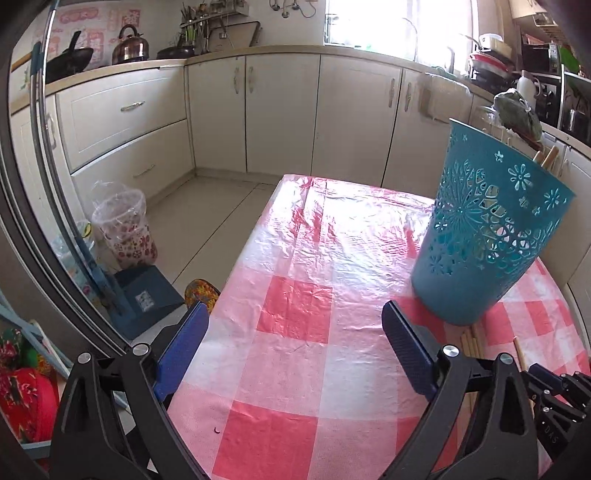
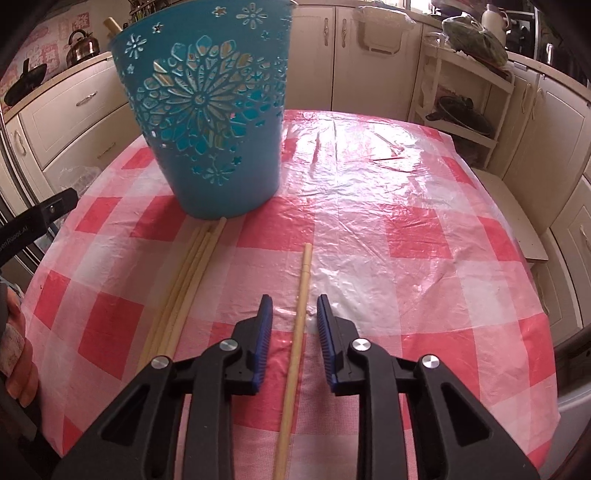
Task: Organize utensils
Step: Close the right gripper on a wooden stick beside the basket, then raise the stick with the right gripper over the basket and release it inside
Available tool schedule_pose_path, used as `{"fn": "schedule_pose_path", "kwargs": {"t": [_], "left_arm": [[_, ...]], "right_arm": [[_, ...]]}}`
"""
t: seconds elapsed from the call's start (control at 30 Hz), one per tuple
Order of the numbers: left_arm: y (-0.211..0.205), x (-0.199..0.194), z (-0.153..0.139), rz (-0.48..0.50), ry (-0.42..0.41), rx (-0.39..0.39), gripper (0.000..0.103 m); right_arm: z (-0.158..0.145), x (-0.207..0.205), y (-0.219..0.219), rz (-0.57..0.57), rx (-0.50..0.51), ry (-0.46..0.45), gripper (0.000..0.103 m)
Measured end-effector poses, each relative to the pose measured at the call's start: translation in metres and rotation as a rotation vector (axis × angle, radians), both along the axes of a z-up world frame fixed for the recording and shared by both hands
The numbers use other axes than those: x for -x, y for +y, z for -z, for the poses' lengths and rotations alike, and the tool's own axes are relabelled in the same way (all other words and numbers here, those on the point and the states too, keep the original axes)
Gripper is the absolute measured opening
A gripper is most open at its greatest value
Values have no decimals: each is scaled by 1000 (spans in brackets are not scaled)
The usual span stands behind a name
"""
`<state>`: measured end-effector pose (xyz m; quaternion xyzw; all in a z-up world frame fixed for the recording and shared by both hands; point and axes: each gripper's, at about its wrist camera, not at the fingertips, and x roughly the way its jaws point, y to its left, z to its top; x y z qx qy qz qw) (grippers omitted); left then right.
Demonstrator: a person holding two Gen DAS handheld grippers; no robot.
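A teal cut-out basket [image 1: 487, 236] [image 2: 210, 122] stands on the red-and-white checked tablecloth [image 1: 295, 369] [image 2: 406, 221], with wooden chopstick ends [image 1: 546, 157] [image 2: 110, 24] poking above its rim. Several chopsticks [image 2: 188, 273] [image 1: 471, 343] lie bundled on the cloth just in front of the basket. One single chopstick [image 2: 304, 273] lies apart to their right. My right gripper [image 2: 294, 301] straddles it, jaws narrow, and the pads do not touch the wood. My left gripper [image 1: 295, 310] hovers over bare cloth to the left of the basket, wide open with nothing in it.
The table's left edge drops to a tiled floor with a lined waste bin [image 1: 125, 225] and a dark blue box [image 1: 144, 295]. Cream cabinets [image 1: 258, 110] ring the room. A white rack [image 2: 461, 110] stands beyond the table's far right corner. A hand [image 2: 14, 332] shows at left.
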<state>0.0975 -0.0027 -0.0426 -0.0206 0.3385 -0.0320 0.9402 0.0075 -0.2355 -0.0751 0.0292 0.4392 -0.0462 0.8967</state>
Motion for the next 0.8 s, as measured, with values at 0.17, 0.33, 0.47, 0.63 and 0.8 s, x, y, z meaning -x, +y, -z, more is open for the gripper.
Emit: {"fn": "schedule_pose_path", "kwargs": {"t": [0.17,0.33,0.47,0.63,0.8], "left_arm": [[5,-3,6,-8,19,35,94],[5,-3,6,-4,15,41,95],[1,-3,5,9,12,28,95],[-1,-3,4,17,17,27,95],[-8,-4,6,38,27,4,95]], "right_arm": [[0,1,-5,6,-59,5,6],[-1,-1,-9,16,-90,12,6],[-3,0,-4,2,-58,20,6],[-2,1,-20,44,-145,16,6],[-2,-2,-5,-15,-7,25,6]]}}
